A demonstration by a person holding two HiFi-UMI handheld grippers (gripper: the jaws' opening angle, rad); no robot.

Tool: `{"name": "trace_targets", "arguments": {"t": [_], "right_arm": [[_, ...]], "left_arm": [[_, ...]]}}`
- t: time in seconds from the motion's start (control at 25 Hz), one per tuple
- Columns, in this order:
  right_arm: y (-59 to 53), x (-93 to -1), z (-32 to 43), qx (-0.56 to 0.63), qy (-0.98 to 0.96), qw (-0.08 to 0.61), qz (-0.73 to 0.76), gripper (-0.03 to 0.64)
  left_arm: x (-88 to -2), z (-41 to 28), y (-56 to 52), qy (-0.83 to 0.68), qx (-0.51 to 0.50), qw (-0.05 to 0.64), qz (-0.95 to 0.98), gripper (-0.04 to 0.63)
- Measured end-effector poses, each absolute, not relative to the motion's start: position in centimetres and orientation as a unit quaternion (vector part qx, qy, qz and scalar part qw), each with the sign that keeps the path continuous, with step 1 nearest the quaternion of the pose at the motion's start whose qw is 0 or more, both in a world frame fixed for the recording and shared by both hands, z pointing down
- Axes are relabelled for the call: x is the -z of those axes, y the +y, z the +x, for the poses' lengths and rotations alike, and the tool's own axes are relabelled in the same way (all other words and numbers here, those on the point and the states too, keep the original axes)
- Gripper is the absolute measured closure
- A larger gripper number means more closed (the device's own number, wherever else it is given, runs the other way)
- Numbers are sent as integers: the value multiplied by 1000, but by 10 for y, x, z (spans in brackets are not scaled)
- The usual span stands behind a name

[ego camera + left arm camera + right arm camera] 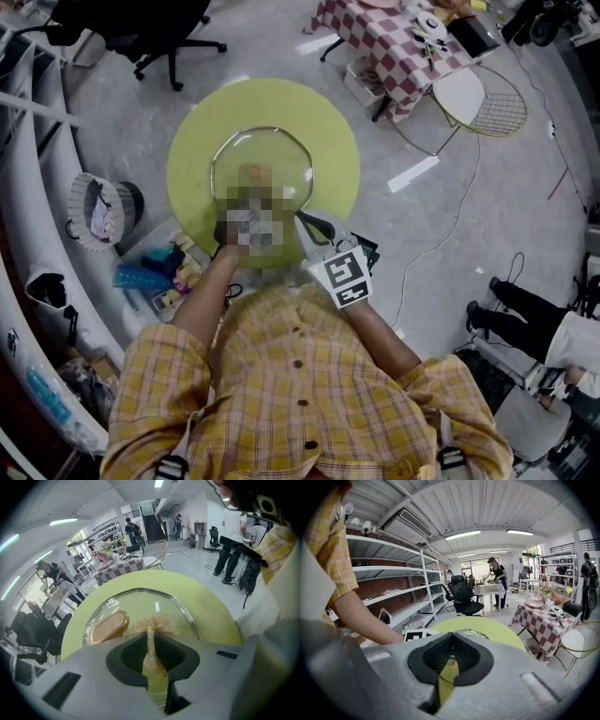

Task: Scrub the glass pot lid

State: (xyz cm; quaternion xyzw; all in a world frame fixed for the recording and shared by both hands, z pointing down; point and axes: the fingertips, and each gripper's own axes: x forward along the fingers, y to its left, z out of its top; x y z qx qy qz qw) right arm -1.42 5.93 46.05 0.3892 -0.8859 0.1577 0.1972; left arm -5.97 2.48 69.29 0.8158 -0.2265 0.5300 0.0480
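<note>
A glass pot lid [265,153] with a copper-coloured handle [109,626] lies flat on a round yellow-green table [192,141]. My left gripper [151,634] is shut on a tan fibrous scrubber [153,623] whose tuft rests on the glass beside the handle. In the head view a blurred patch hides that gripper. My right gripper [307,228] hovers at the lid's near right edge, jaws shut with nothing between them. In the right gripper view, that gripper [450,640] points across the table [497,630], with the lid's rim [469,631] just beyond it.
A black office chair [159,37] stands behind the table, and a checkered table [394,42] and a wire chair [483,98] at back right. A white basket [94,211] and blue clutter [150,272] sit on the floor at left. Shelving [393,597] lines one wall. People stand nearby [229,550].
</note>
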Motion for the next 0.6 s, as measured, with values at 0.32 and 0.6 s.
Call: {"name": "trace_targets", "arguments": {"t": [0.32, 0.6], "right_arm": [[64, -459, -11, -155, -884, 198, 394, 618], [66, -461, -11, -157, -884, 199, 393, 618]], "left_arm": [[-689, -67, 11, -235, -532, 40, 813, 552], [-691, -65, 13, -251, -530, 46, 809, 554]]}}
